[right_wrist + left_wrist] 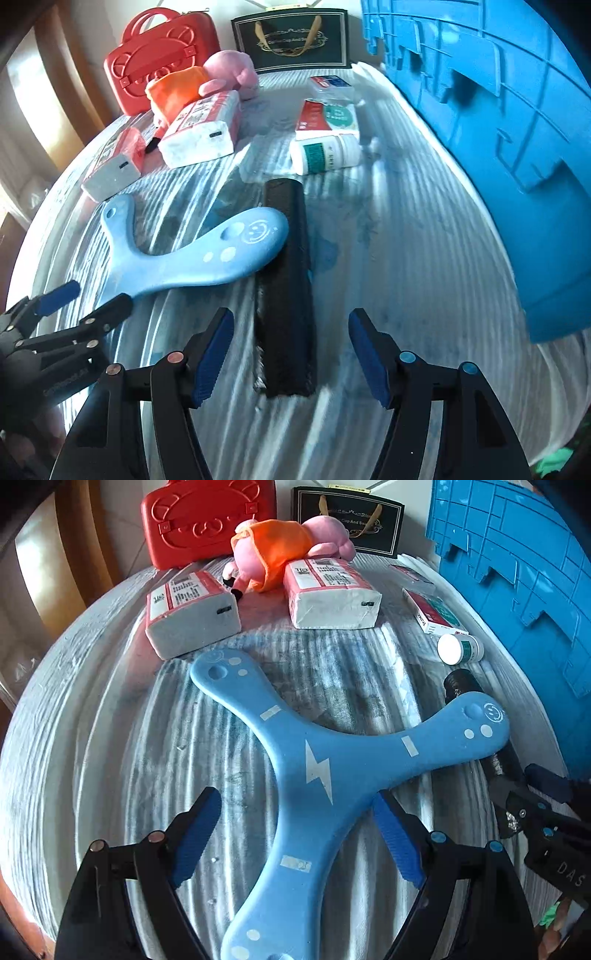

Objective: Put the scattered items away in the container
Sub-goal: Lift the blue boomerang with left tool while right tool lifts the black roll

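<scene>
A light blue three-armed boomerang (314, 764) lies on the striped cloth; one arm passes between the open fingers of my left gripper (299, 834), untouched by the pads. Its right arm rests over a long black roll (286, 291). My right gripper (291, 354) is open with the near end of the black roll between its fingers, not clamped. The big blue crate (498, 129) stands at the right, also seen in the left wrist view (517, 572). The boomerang also shows in the right wrist view (207, 254), with my left gripper (85, 299) at far left.
Two tissue packs (192, 613) (332, 594), a pink plush toy in orange (284, 550), a white pill bottle (460, 648) and medicine boxes (432, 611) lie further back. A red case (207, 520) and a black gift bag (347, 520) stand behind.
</scene>
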Motion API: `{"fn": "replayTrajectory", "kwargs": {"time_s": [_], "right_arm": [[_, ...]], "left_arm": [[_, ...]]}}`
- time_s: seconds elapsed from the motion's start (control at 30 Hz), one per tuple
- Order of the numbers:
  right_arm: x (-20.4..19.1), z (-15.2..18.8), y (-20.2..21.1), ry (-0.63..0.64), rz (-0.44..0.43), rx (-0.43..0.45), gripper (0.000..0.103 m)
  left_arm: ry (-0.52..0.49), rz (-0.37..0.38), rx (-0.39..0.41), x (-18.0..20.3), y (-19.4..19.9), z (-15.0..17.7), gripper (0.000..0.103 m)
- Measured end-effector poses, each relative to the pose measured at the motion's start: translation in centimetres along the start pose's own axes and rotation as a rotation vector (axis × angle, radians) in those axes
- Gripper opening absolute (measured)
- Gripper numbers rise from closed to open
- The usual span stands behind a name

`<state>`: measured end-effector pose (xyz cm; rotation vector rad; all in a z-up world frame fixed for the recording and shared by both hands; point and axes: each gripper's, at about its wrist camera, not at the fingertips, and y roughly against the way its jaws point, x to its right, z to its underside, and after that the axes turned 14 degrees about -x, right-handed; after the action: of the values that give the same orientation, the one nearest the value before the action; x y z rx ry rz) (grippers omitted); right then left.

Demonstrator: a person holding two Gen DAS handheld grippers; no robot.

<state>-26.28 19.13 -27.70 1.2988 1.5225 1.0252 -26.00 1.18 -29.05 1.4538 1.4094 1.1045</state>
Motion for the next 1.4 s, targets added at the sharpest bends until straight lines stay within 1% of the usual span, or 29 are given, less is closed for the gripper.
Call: {"fn": "replayTrajectory", "kwargs": {"time_s": [0.03,0.07,0.17,0.23,0.27,0.33,0.4,0.43,0.47,0.53,0.57,0.6,0.63,0.67,0.73,0.87,0.9,1.0,1.13,1.23,1.4], "right_arm": [[-0.2,-0.2,-0.5,0.007,0.002,-0.003,0.058],[-0.4,-0.4,-1.1,0.012,0.005,-0.013,0.056],[-0.9,-0.6,-1.4,0.017,0.025,0.008,0.058],[-0.7,-0.6,-1.3,0.0,-0.004,0.018,0.063],[-0.7,-0.6,-1.3,-0.001,-0.016,0.02,0.069],[-0.7,-0.7,-1.4,0.008,-0.013,0.021,0.073],[-0.5,-0.9,-1.6,0.006,-0.025,0.028,0.082],[-0.4,-1.0,-1.6,0.006,-0.032,0.033,0.083],[-0.5,-1.0,-1.7,0.007,-0.03,0.038,0.084],[-0.9,-1.1,-2.0,0.014,-0.003,0.047,0.084],[-1.2,-1.0,-2.1,0.02,0.031,0.053,0.078],[-1.5,-0.9,-2.1,0.024,0.072,0.062,0.06],[-1.5,-0.8,-1.9,0.023,0.098,0.077,0.043],[-1.2,-0.7,-1.8,0.01,0.076,0.084,0.035],[-0.5,-0.6,-1.5,-0.013,0.055,0.084,0.035],[-0.4,-0.2,-0.8,-0.025,0.046,0.095,0.035],[-0.4,-0.2,-0.5,-0.024,0.048,0.106,0.034],[-1.0,-0.3,0.3,-0.012,0.042,0.125,0.035],[-1.3,-0.4,0.8,-0.006,0.046,0.14,0.034],[-1.5,-0.3,1.0,-0.003,0.048,0.142,0.035],[-2.2,-0.4,2.4,0.011,0.027,0.169,0.035]], "left_arm": [[0.004,-0.003,0.004,0.2,-0.4,0.0,0.084],[-0.006,-0.023,0.022,0.6,-0.6,0.1,0.086],[-0.003,-0.026,0.045,1.1,-0.7,0.3,0.088],[0.0,-0.026,0.05,1.1,-0.8,0.2,0.09],[0.003,-0.026,0.052,1.0,-0.8,0.1,0.091],[0.004,-0.026,0.059,0.9,-0.9,-0.1,0.09],[0.005,-0.03,0.069,0.7,-0.9,-0.2,0.089],[0.006,-0.031,0.075,0.6,-0.8,-0.2,0.089],[0.007,-0.032,0.084,0.6,-0.8,-0.1,0.086],[-0.001,-0.03,0.106,0.7,-0.6,0.0,0.072],[-0.005,-0.026,0.115,0.8,-0.4,0.0,0.057],[-0.008,-0.022,0.118,0.8,-0.3,0.0,0.048],[-0.011,-0.025,0.119,0.9,-0.3,-0.1,0.046],[-0.014,-0.035,0.12,0.9,-0.2,-0.1,0.045],[-0.023,-0.064,0.133,1.1,0.2,0.1,0.043],[-0.037,-0.122,0.185,1.4,1.9,0.4,0.033],[-0.042,-0.123,0.196,1.5,2.3,0.3,0.029],[-0.045,-0.117,0.202,1.4,2.9,0.1,0.025],[-0.05,-0.131,0.202,1.2,2.6,0.1,0.024],[-0.061,-0.172,0.24,1.6,3.3,0.3,0.022],[-0.067,-0.176,0.281,1.8,5.1,-0.5,0.008]]}}
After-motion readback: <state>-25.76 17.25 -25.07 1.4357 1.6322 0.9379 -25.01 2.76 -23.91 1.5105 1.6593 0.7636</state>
